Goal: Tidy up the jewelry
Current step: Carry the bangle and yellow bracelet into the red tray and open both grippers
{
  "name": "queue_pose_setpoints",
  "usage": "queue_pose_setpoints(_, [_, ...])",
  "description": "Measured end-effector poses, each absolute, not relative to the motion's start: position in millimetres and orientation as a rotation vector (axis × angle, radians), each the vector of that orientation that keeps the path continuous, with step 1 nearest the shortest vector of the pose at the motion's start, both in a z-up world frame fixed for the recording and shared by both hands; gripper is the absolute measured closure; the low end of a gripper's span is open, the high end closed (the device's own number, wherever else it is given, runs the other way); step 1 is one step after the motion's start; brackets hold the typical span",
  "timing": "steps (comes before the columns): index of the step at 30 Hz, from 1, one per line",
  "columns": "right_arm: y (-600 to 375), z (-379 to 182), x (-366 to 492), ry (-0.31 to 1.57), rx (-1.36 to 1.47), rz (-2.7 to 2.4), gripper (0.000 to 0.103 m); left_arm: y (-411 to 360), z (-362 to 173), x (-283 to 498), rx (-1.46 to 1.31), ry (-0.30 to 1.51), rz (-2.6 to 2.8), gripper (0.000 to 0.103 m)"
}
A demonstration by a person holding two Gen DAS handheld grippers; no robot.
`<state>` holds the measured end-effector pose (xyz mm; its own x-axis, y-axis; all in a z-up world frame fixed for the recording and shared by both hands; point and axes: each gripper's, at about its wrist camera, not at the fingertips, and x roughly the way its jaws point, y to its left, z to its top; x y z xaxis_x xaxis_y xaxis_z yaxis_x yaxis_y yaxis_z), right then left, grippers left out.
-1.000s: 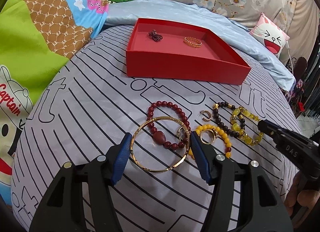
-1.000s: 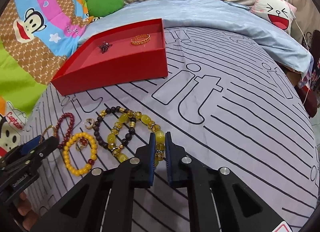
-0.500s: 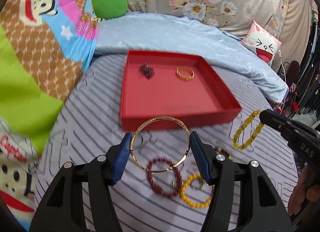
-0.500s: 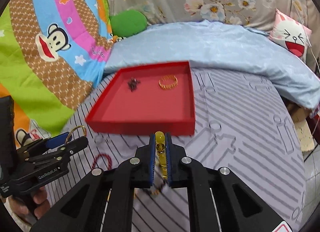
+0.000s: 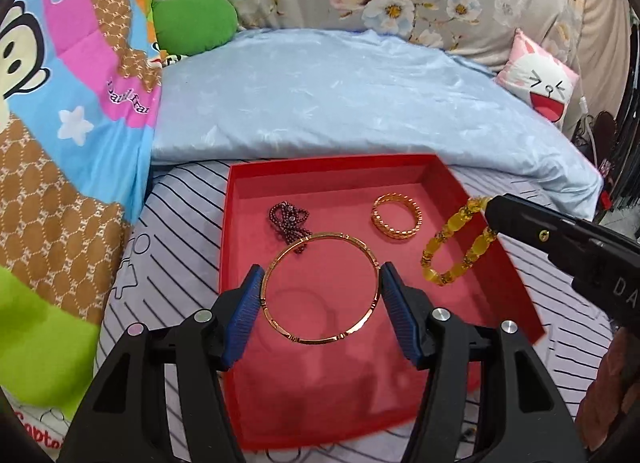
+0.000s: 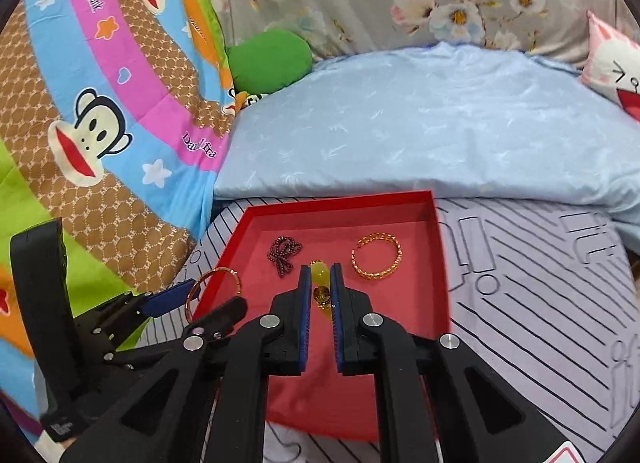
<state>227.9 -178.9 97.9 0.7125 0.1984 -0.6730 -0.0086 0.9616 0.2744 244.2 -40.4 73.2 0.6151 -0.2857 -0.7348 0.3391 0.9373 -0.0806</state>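
Observation:
My left gripper (image 5: 321, 288) is shut on a thin gold bangle (image 5: 320, 238) and holds it above the red tray (image 5: 516, 283). My right gripper (image 6: 320, 283) is shut on a yellow bead bracelet (image 6: 320, 272), which hangs over the tray's right side in the left wrist view (image 5: 460, 245). In the tray (image 6: 440, 263) lie a gold chain bracelet (image 5: 397, 216) and a dark red bead piece (image 5: 289, 222); both also show in the right wrist view, the chain bracelet (image 6: 377, 256) and the bead piece (image 6: 283, 252). The left gripper (image 6: 192, 299) with the bangle (image 6: 212, 287) is at the tray's left edge.
The tray sits on a grey striped bed cover (image 6: 540, 303). A light blue quilt (image 5: 340, 103) lies behind it, a cartoon monkey blanket (image 6: 100, 123) to the left, a green cushion (image 5: 192, 21) and a pink cat pillow (image 5: 540, 79) at the back.
Both grippers have lifted their pieces off the bed cover and moved forward over the red tray. The remaining bracelets on the cover have dropped out of view.

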Motion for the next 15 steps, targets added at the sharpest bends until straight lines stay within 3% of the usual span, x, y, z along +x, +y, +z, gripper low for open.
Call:
queue_pose_setpoints(12, [-192, 45, 259, 0.887, 0.172, -0.003, 0.093, -46, 31, 276, 0.078, 0.930, -0.342, 0.046])
queue_pose_setpoints(14, [-192, 47, 254, 0.860, 0.158, -0.011, 0.090, -46, 34, 275, 0.080, 0.917, -0.331, 0.041])
queue_pose_setpoints(15, [-192, 49, 253, 0.854, 0.154, -0.015, 0.084, -46, 36, 276, 0.082, 0.914, -0.315, 0.032])
